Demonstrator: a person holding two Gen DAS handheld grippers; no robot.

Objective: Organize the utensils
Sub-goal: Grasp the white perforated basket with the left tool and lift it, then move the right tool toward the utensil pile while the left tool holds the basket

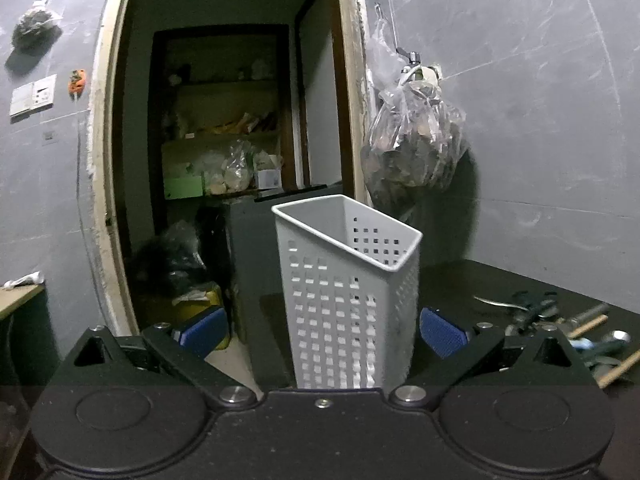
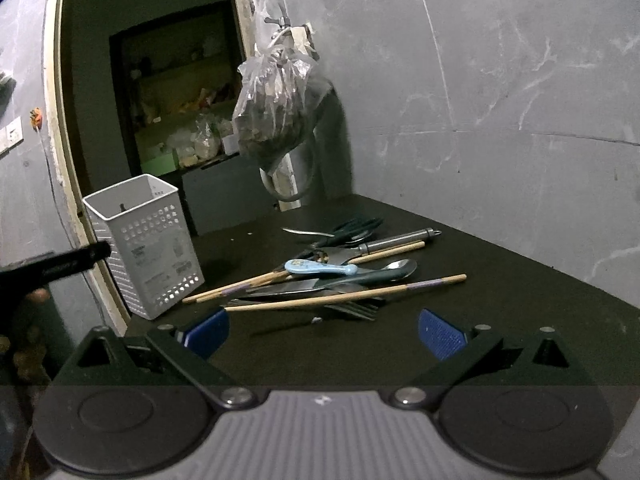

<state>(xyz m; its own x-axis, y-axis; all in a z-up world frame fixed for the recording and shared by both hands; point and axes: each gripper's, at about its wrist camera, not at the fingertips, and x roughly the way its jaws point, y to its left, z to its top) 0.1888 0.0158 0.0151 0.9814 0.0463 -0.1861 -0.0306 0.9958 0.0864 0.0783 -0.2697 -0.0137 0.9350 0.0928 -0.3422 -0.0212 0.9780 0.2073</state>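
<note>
A white perforated utensil holder (image 1: 348, 280) stands upright at the left end of the dark table (image 1: 460, 280). It sits between the spread blue pads of my left gripper (image 1: 323, 332), which is open. The right pad (image 1: 442, 336) is close beside the holder's wall. In the right wrist view the holder (image 2: 148, 248) is at the left. To its right lies a pile of utensils (image 2: 340, 276): wooden chopsticks (image 2: 344, 298), a metal spoon (image 2: 396, 268), a blue-handled piece (image 2: 320, 268) and a fork (image 2: 352, 310). My right gripper (image 2: 322, 332) is open just short of the pile, holding nothing.
A clear plastic bag (image 2: 276, 108) of dark items hangs from a wall tap above the table's back. An open doorway (image 1: 224, 140) with cluttered shelves lies beyond the table's left edge. The grey wall (image 2: 500, 100) bounds the table behind. Part of the left tool (image 2: 60, 264) shows at the left.
</note>
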